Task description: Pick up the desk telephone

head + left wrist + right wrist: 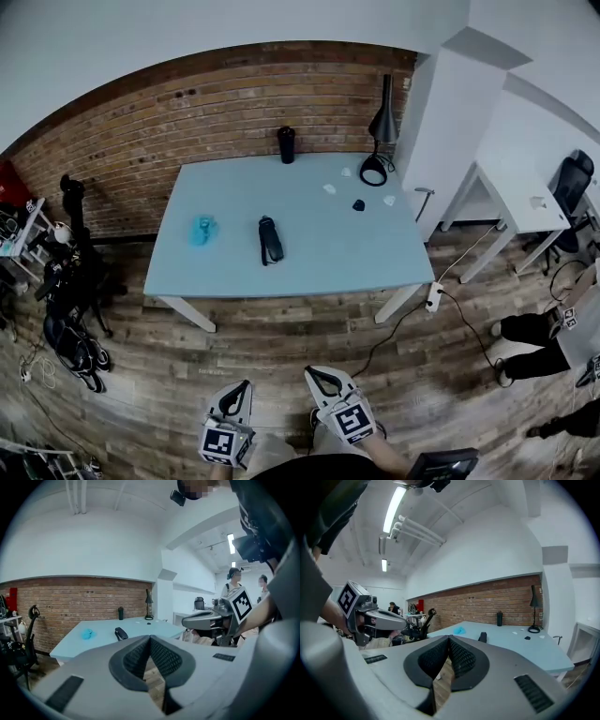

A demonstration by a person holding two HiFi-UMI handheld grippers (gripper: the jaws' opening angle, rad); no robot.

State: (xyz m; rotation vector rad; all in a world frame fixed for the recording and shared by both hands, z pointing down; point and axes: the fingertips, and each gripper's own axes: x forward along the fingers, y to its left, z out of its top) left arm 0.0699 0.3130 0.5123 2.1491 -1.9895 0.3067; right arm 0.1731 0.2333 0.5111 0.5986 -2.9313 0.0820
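Head view shows the desk telephone (270,240) lying left of centre on the table (319,267), well apart from your left gripper (242,386) and right gripper (317,373), both with jaws pressed together, so approach the table and spread one pair before reaching.

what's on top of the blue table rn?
Black telephone, blue object left of it, black bottle at the far edge, desk lamp at far right corner, small dark item and white scraps nearby. Nothing covers the tabletop; small items unidentifiable.

No legible text or signs
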